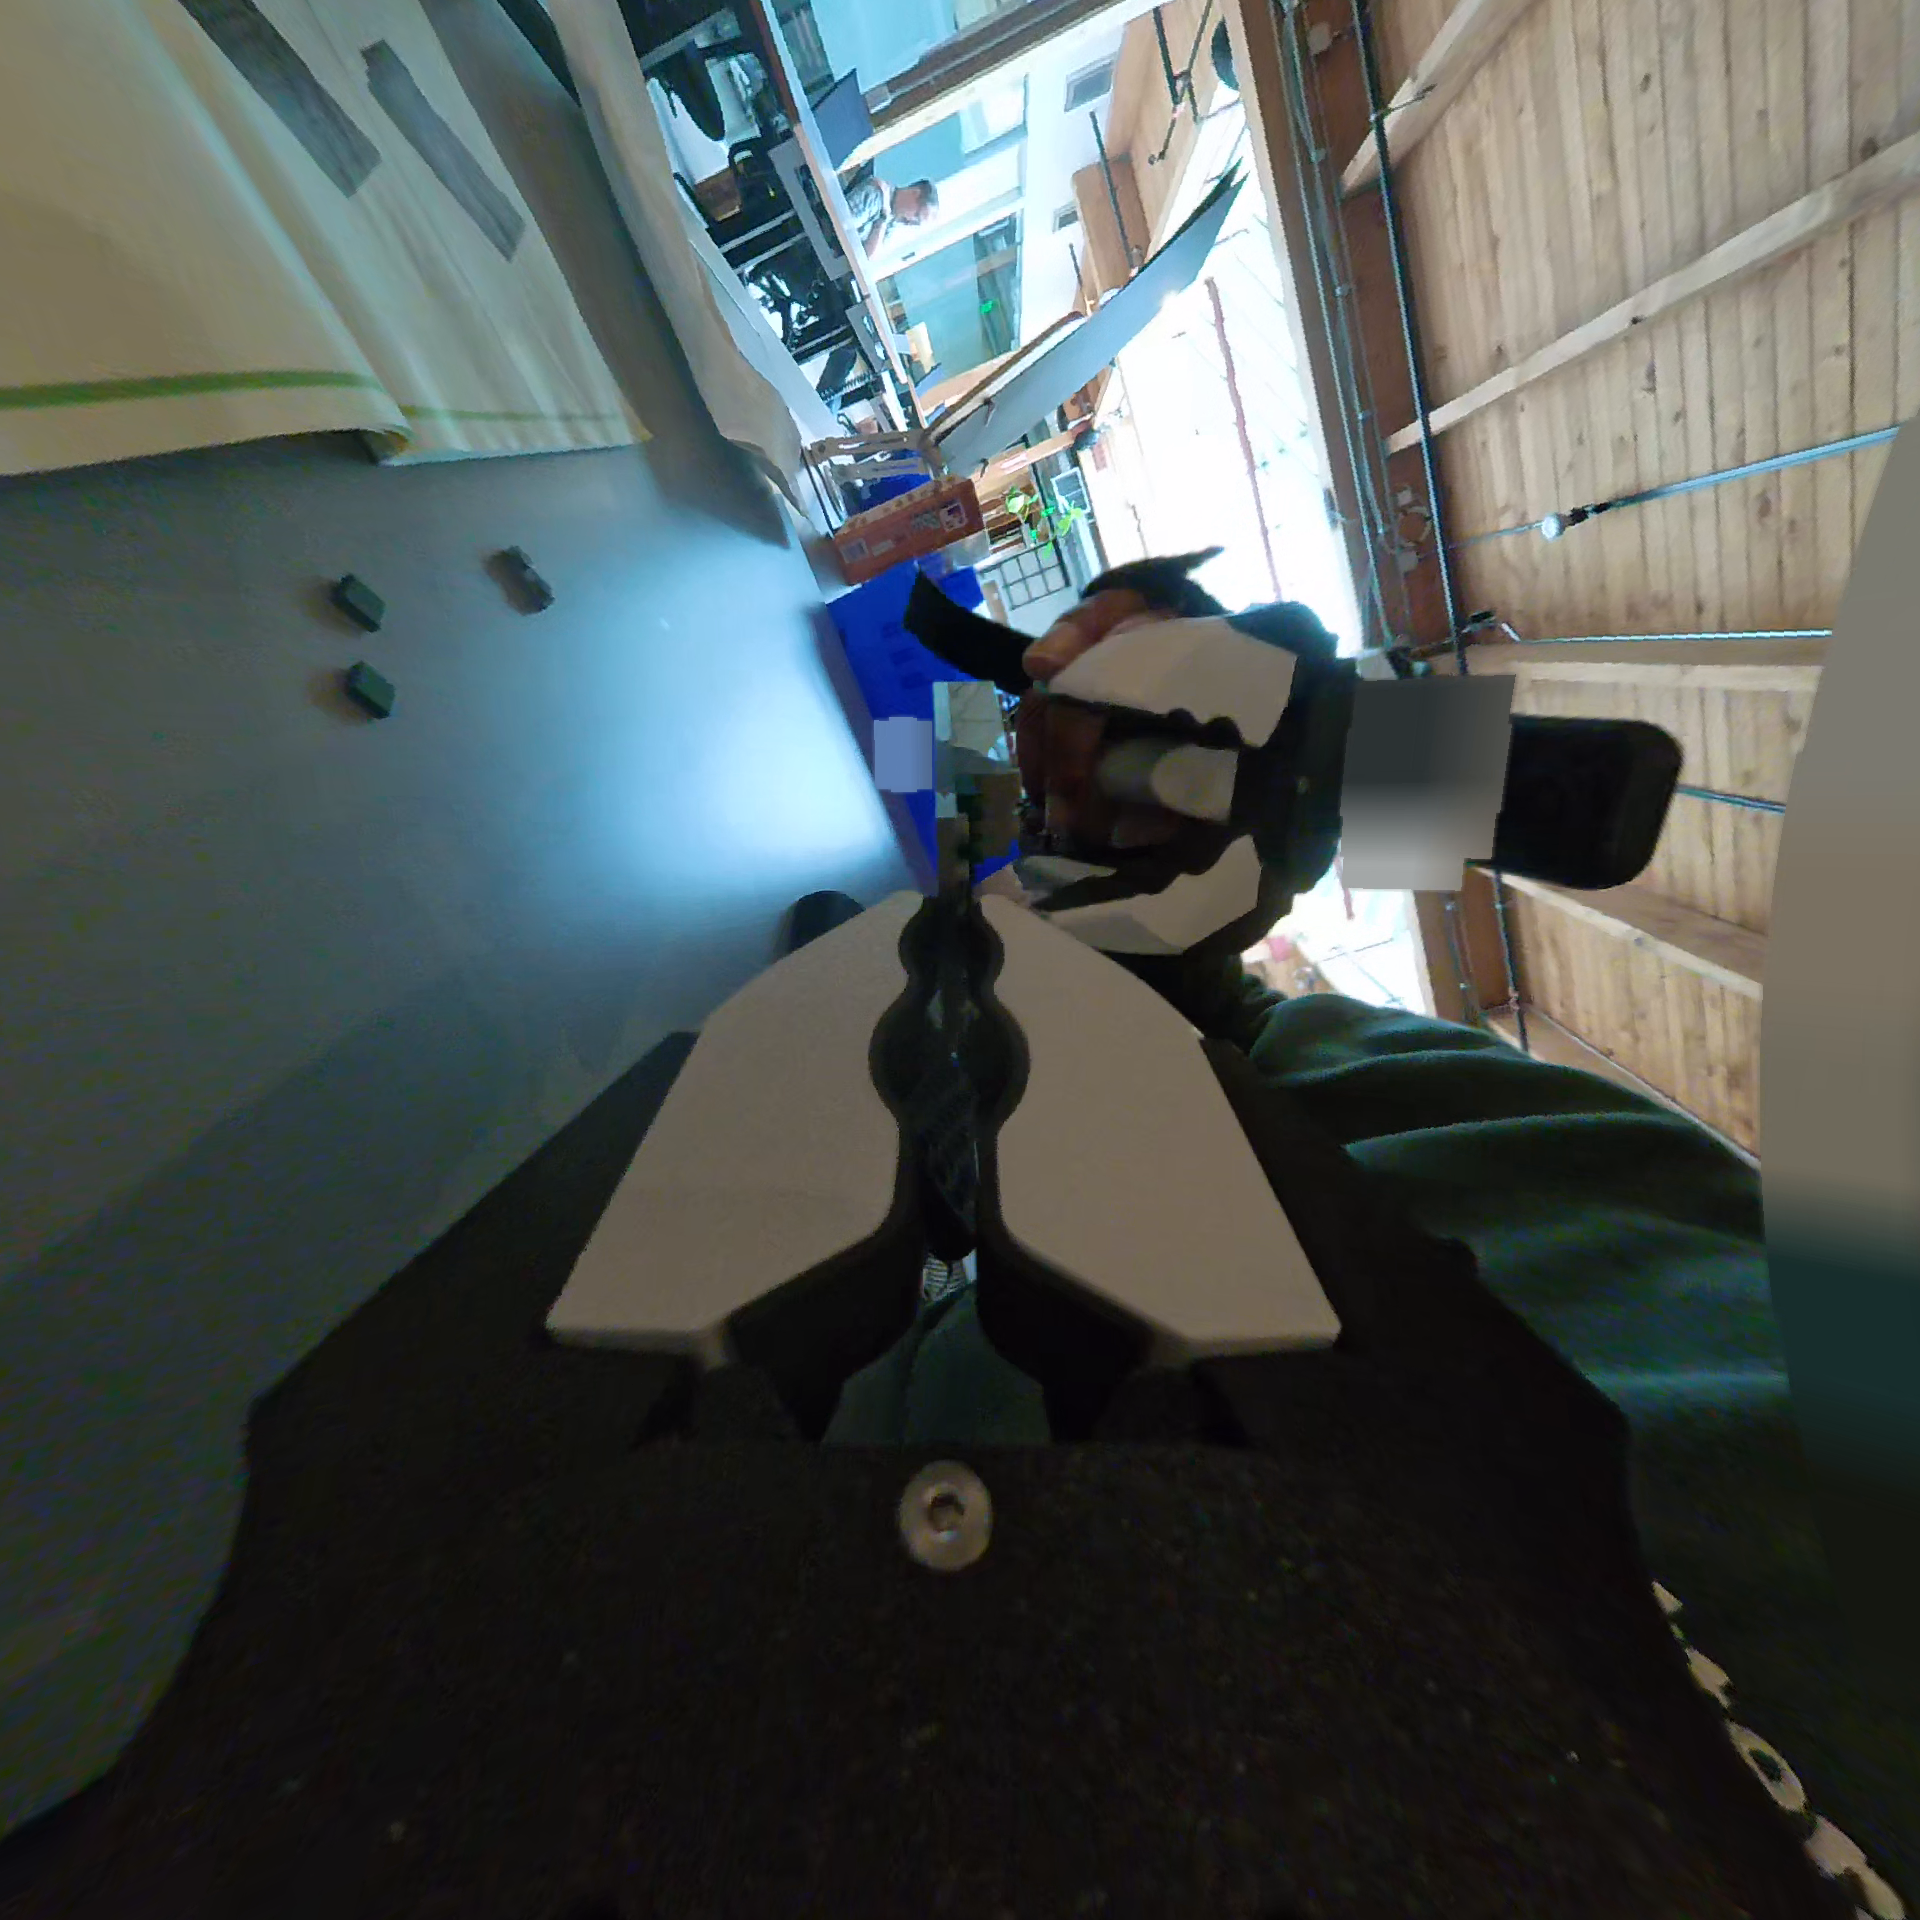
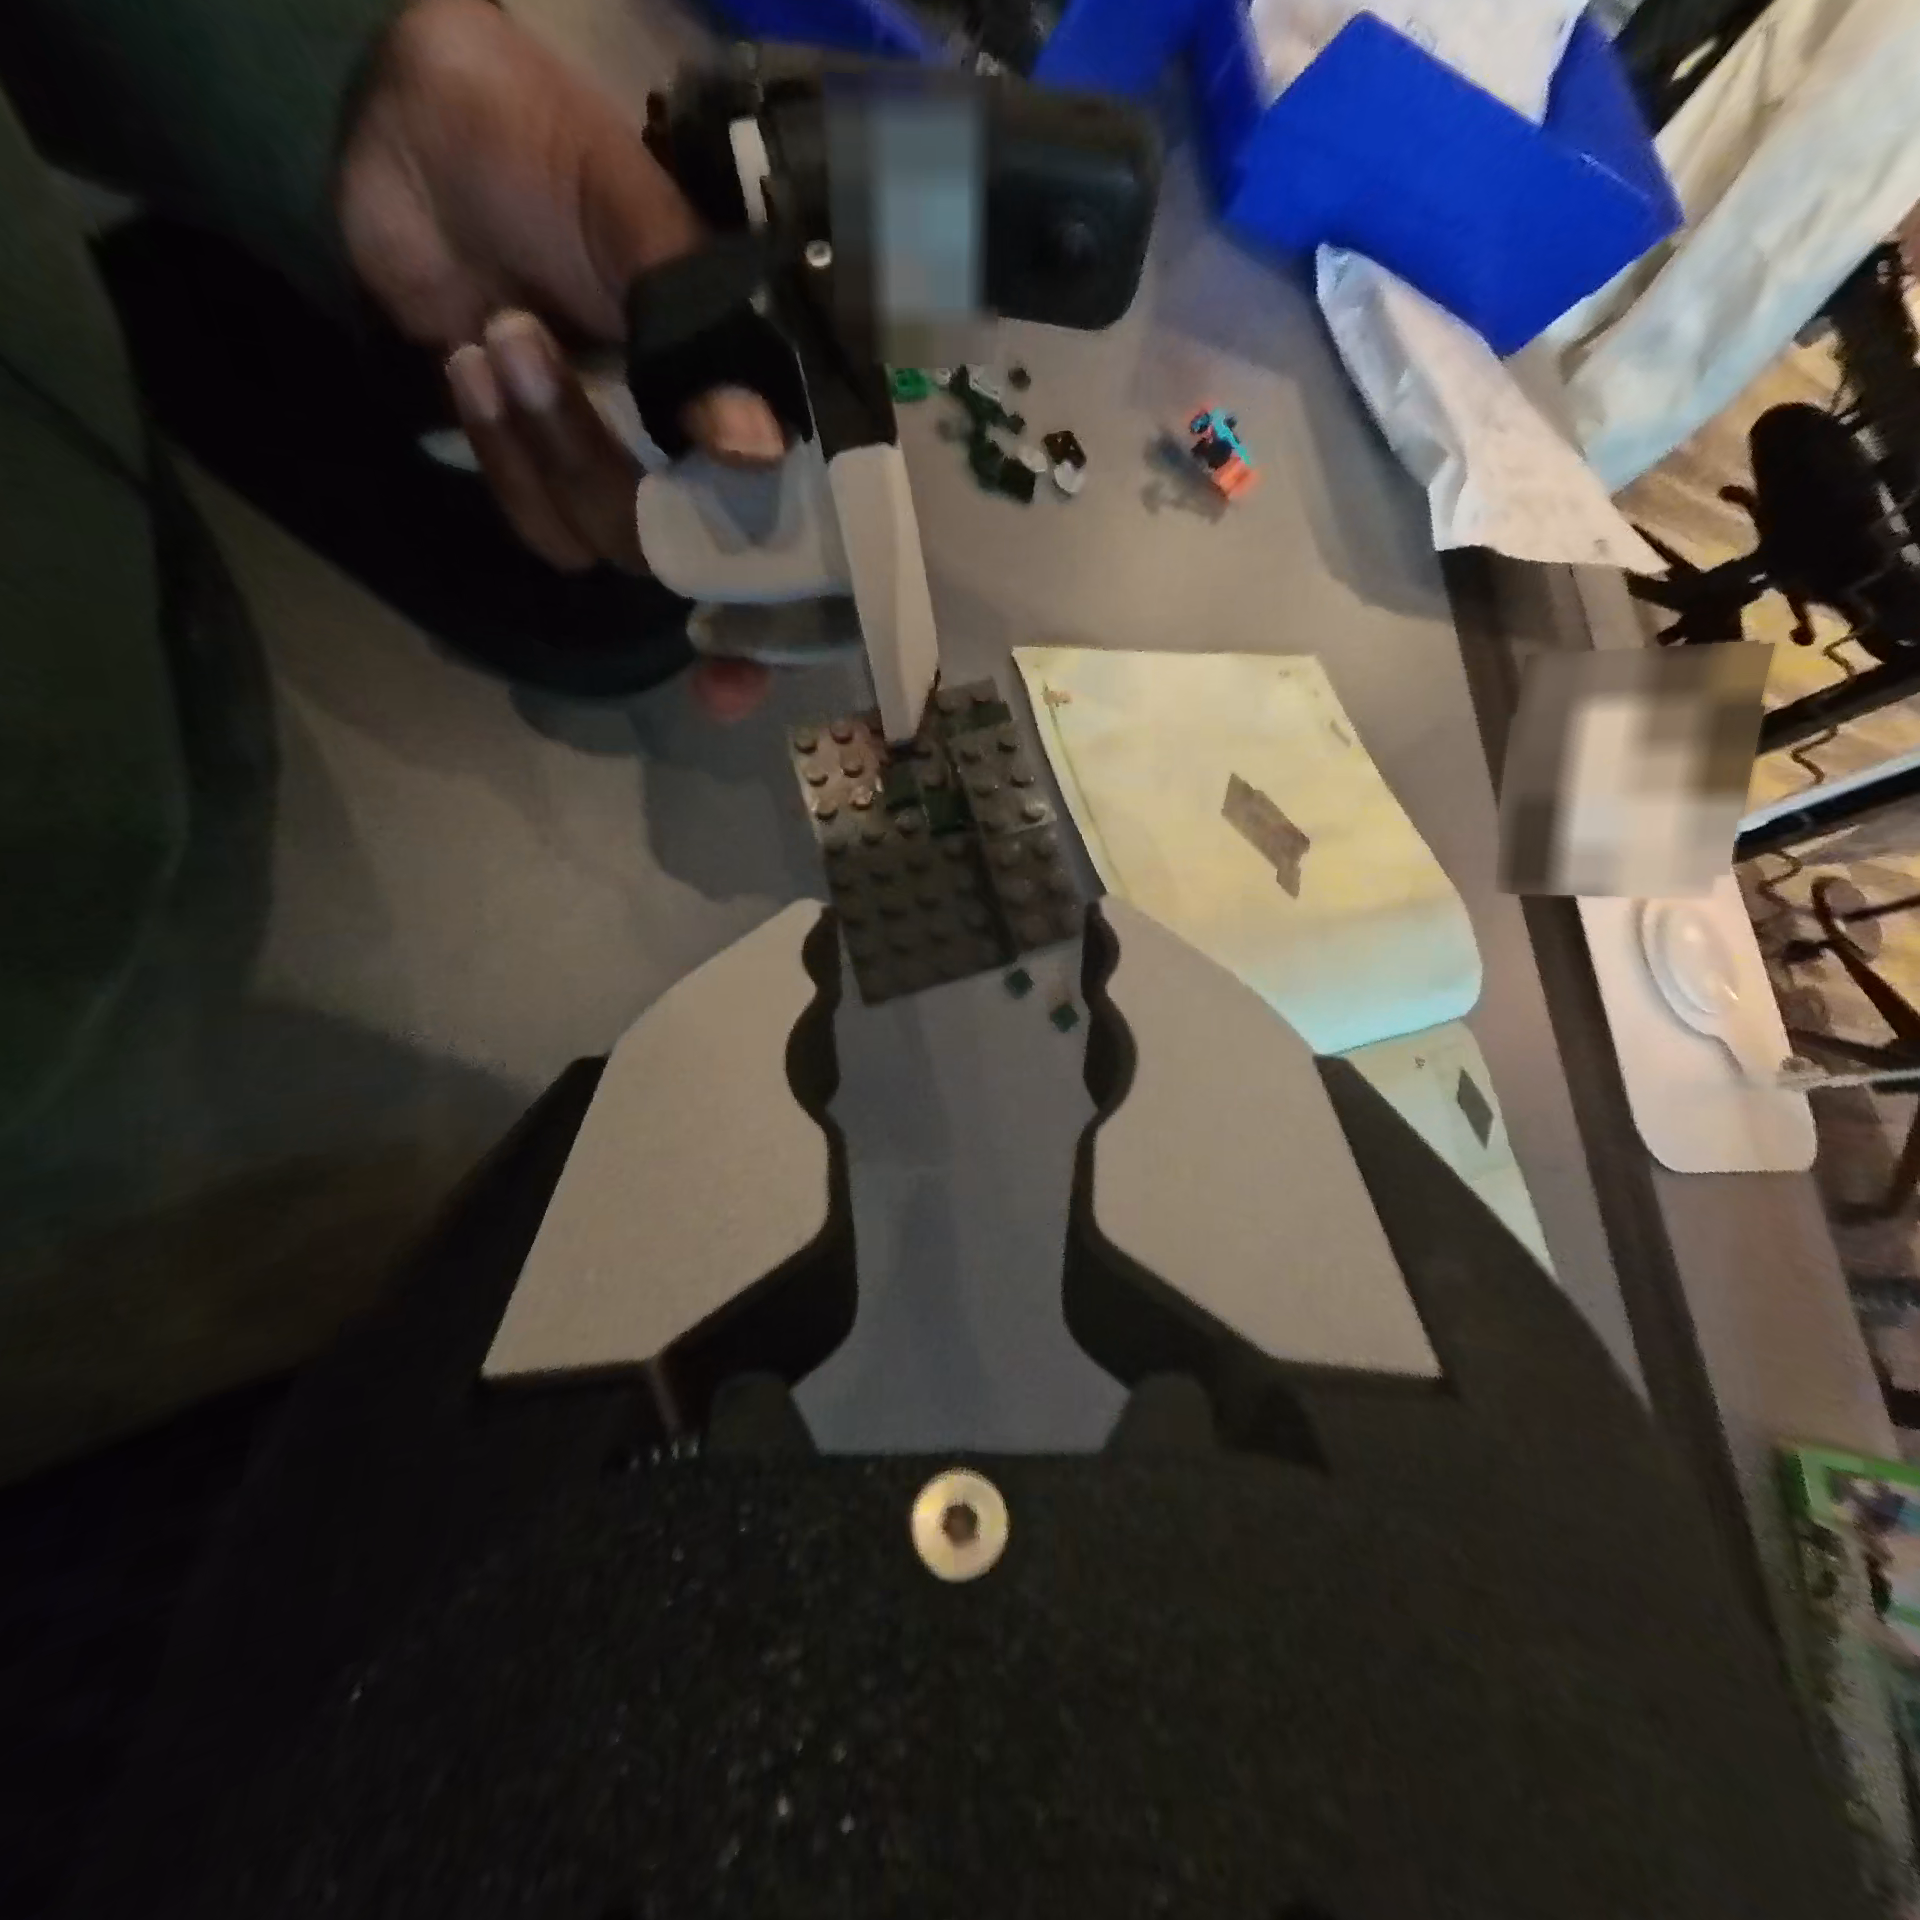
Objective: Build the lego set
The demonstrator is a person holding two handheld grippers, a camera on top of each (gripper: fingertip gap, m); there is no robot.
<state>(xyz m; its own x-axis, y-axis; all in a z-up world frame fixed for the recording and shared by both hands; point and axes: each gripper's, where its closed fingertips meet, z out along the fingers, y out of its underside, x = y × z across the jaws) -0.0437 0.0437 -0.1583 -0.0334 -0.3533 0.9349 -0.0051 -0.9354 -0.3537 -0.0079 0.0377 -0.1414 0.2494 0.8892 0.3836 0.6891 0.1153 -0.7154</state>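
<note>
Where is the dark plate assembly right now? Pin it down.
In the right wrist view the dark plate assembly lies on the grey table, just beyond the open right gripper, left of the instruction booklet, under the left gripper.

Each gripper (image 2: 951, 945) has pale grey fingers (image 2: 686, 1174) with wavy black inner edges. Behind them, a silver screw (image 2: 958, 1524) sits in the speckled black body. The person wears a dark green sleeve (image 1: 1558, 1226).
</note>
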